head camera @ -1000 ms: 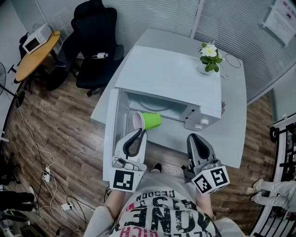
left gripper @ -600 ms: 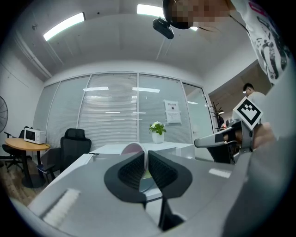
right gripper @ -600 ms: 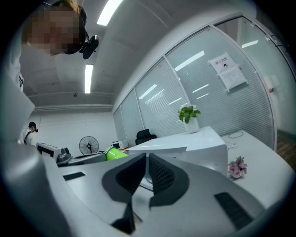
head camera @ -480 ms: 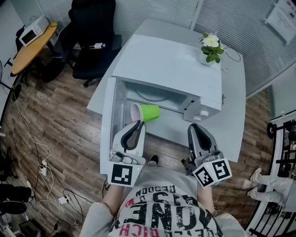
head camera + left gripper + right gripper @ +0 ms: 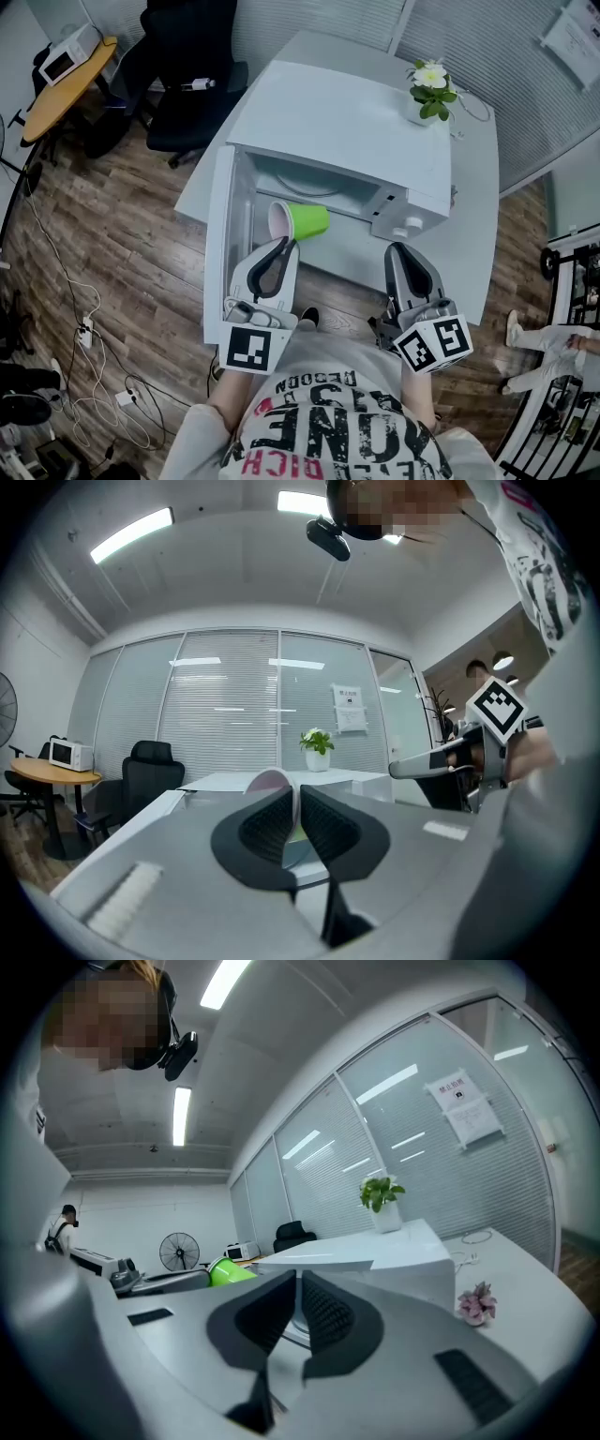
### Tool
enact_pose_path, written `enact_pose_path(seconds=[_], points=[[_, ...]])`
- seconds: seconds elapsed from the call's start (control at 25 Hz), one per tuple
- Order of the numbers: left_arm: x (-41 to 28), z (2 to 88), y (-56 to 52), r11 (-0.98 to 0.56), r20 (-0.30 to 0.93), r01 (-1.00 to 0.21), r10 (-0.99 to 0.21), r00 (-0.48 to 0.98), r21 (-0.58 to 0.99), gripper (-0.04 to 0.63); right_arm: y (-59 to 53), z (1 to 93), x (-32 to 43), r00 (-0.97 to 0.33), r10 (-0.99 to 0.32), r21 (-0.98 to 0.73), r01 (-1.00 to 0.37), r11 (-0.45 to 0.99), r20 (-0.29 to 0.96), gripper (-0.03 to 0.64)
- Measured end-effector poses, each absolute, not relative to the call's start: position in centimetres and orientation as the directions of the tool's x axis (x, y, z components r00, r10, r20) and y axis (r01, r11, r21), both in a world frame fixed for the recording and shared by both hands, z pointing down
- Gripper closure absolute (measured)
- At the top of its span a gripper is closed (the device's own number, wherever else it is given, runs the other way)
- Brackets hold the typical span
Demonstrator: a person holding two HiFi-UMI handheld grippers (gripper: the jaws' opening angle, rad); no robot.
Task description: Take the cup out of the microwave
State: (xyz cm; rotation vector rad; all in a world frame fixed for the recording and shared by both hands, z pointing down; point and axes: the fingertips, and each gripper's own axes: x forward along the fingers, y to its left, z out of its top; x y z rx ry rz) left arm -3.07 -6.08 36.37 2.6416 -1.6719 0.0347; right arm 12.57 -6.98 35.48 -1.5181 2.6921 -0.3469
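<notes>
**No visible change in the last second — green cup point(image 5: 307, 221) stayed at the mouth of the microwave point(image 5: 347, 122).**
Door point(image 5: 217, 253) hung open at left. The left gripper point(image 5: 284, 249) remained clenched on the cup's rim, the cup lying sideways at the cavity's front edge. The right gripper point(image 5: 398, 253) was pinched together on nothing, in front of the control panel point(image 5: 405, 225). Judged: removal paused part-way — cup not yet set down.
</notes>
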Motion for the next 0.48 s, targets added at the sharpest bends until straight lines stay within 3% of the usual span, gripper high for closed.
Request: enact_pose_path(seconds=[0.48], points=[[-2.62, 36.36, -5.79, -0.427, 0.026, -0.904, -0.904, 0.426, -0.005, 0.558, -6.36, 36.02, 13.50, -0.514, -0.853, -0.213, -0.847, 0.488, 0.092, 0.589]])
